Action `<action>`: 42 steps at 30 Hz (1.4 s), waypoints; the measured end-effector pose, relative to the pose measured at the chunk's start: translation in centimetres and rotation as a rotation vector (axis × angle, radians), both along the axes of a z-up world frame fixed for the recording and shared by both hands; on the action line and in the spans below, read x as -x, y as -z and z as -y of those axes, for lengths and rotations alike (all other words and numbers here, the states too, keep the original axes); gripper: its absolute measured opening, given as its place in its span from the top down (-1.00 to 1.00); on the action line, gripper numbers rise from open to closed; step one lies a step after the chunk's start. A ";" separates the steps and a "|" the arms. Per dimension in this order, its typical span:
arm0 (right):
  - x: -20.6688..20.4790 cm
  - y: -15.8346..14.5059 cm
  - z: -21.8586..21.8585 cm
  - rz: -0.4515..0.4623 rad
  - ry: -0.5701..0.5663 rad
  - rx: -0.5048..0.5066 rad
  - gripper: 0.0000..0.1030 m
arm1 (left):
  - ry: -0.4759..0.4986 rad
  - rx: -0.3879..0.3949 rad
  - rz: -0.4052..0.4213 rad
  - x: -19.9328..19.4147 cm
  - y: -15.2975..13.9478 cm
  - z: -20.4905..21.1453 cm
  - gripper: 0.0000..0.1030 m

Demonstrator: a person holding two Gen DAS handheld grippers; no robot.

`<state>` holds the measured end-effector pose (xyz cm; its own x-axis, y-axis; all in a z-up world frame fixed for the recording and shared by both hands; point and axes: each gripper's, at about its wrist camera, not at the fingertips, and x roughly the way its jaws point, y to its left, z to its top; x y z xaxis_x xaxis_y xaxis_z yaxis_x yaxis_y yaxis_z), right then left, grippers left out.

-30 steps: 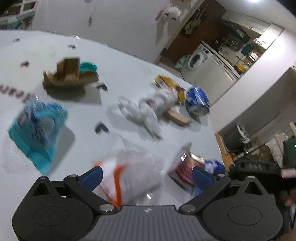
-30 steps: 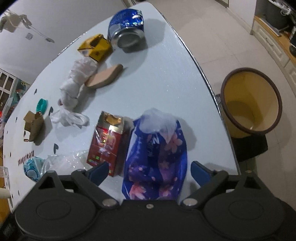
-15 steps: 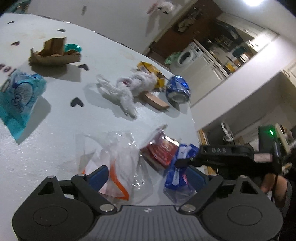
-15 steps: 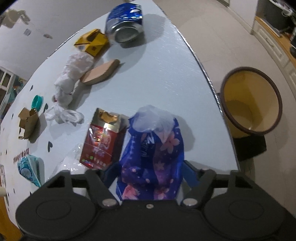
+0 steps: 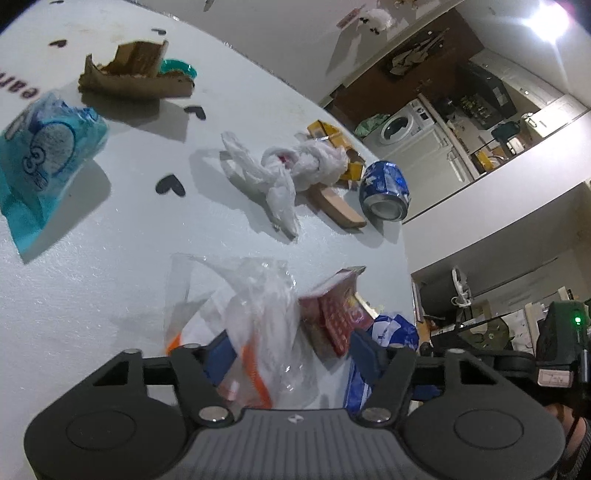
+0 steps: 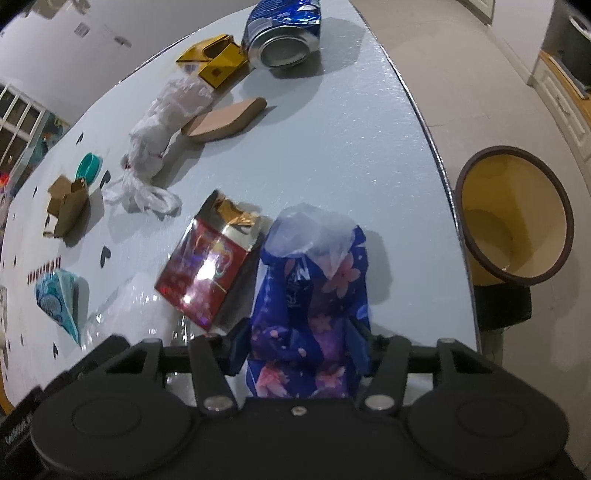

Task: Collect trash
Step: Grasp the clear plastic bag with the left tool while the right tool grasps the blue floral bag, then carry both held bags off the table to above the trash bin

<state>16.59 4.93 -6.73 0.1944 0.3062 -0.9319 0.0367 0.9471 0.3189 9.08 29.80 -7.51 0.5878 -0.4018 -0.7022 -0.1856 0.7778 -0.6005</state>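
The right gripper [image 6: 297, 354] has just been closing its jaws, and now they squeeze a blue flowered packet [image 6: 310, 295] on the white table [image 6: 332, 140]. The left gripper [image 5: 291, 354] has just been closing too, around a clear plastic bag [image 5: 258, 302] with orange stripes; I cannot tell if it pinches yet. A red box [image 6: 207, 266] lies touching the packet at its 9 o'clock. A crushed blue can [image 6: 282, 33] sits far off at 12 o'clock. A yellow bin [image 6: 513, 218] stands on the floor at 3 o'clock.
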 end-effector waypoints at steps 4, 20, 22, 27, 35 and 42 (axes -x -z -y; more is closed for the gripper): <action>0.2 0.0 -0.2 0.010 -0.046 0.020 0.31 | -0.008 -0.022 -0.038 -0.3 0.3 0.5 0.09; 1.6 -1.7 0.3 0.101 -0.136 -0.005 0.79 | -0.068 -0.198 -0.019 1.8 -3.6 1.9 0.82; 1.8 -2.5 0.3 0.139 -0.156 -0.013 0.79 | -0.076 -0.230 -0.009 2.3 -4.6 2.1 0.82; 2.1 -4.6 0.3 0.236 -0.196 -0.014 0.80 | -0.081 -0.306 0.002 3.3 -6.9 3.0 0.82; 3.7 -7.6 0.8 0.383 -0.261 0.006 0.80 | -0.078 -0.403 0.032 4.1 -9.6 4.7 0.82; 5.0 -9.5 2.5 0.465 -0.265 0.004 0.80 | -0.059 -0.479 0.091 4.3 -11.8 7.3 0.82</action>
<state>11.61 2.39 2.77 0.5035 0.3977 -0.7670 -0.3482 0.9059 0.2412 4.79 22.51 4.29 0.6672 -0.0105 -0.7448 -0.2015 0.9601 -0.1940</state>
